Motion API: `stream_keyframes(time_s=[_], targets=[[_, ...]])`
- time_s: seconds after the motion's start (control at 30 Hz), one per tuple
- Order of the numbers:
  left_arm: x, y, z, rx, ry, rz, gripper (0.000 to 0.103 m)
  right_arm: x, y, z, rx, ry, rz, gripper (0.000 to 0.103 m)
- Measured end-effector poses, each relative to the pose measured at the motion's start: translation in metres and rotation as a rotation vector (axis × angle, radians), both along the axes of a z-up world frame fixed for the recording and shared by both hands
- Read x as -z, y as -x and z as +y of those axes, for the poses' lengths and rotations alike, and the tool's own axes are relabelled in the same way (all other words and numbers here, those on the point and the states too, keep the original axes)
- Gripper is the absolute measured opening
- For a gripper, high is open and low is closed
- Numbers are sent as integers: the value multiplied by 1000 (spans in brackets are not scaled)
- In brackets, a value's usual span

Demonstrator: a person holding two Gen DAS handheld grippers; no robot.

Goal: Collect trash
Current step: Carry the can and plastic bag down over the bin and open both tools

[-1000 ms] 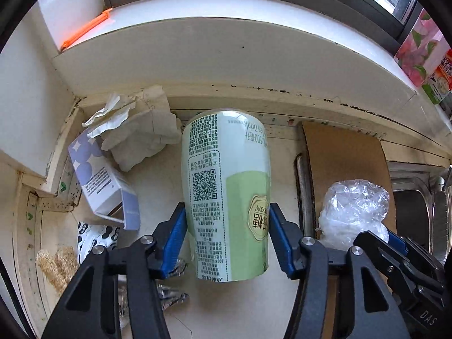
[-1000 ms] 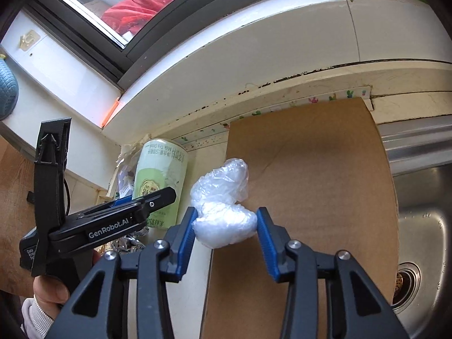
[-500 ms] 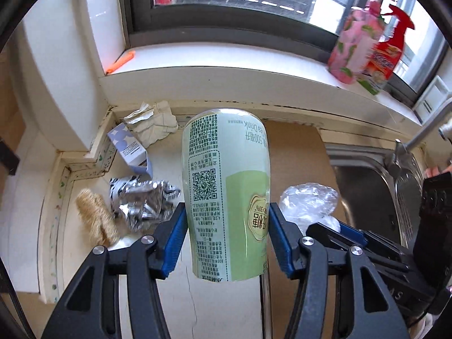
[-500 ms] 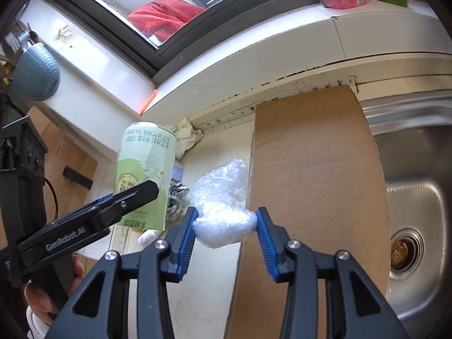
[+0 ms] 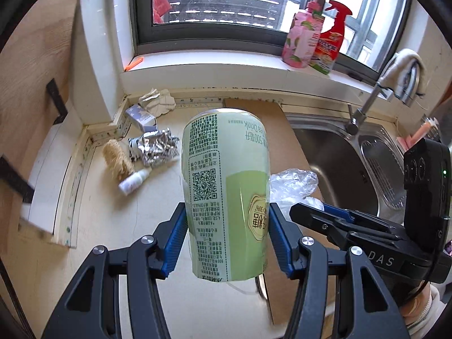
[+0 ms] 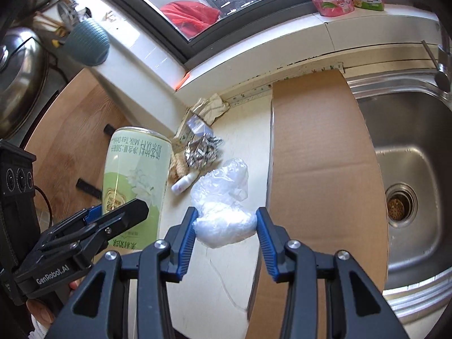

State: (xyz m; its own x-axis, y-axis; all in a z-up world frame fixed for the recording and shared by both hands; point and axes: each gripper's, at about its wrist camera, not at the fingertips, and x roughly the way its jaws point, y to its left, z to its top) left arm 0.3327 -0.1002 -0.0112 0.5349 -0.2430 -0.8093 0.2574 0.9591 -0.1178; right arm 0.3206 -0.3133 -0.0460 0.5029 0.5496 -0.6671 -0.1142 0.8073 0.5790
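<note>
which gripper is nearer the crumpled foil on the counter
Left. The left gripper, holding the green can, is just beside the crumpled foil; the right gripper, holding the plastic wad, sits toward the sink side.

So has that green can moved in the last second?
Yes. The green can, gripped in the left claw, has lifted up and away from the windowsill and the counter.

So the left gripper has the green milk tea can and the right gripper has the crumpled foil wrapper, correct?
Not quite. The left gripper does hold the green milk tea can, but the right gripper is clamped on a clear plastic bag, as the right wrist view shows. The crumpled foil wrapper lies on the counter.
</note>
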Motion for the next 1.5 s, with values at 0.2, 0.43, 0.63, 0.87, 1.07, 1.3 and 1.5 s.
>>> stream_keyframes(time_s=[0.2,0.43,0.63,0.87,1.07,1.3,1.5], targets=[[-2,70,13,24,28,-3,54,-3,64,11,11,15,0,42],[8,145,41,23,68,7,54,-2,141,25,34,29,-2,42],[28,200,66,10,76,22,54,4,199,44,34,57,4,42],[63,251,82,26,64,68,54,21,257,67,41,105,38,42],[95,281,89,45,32,120,55,48,287,81,32,159,113,42],[142,294,91,40,16,209,55,90,305,91,18,195,235,42],[192,296,90,23,7,311,55,129,310,91,13,204,323,42]])
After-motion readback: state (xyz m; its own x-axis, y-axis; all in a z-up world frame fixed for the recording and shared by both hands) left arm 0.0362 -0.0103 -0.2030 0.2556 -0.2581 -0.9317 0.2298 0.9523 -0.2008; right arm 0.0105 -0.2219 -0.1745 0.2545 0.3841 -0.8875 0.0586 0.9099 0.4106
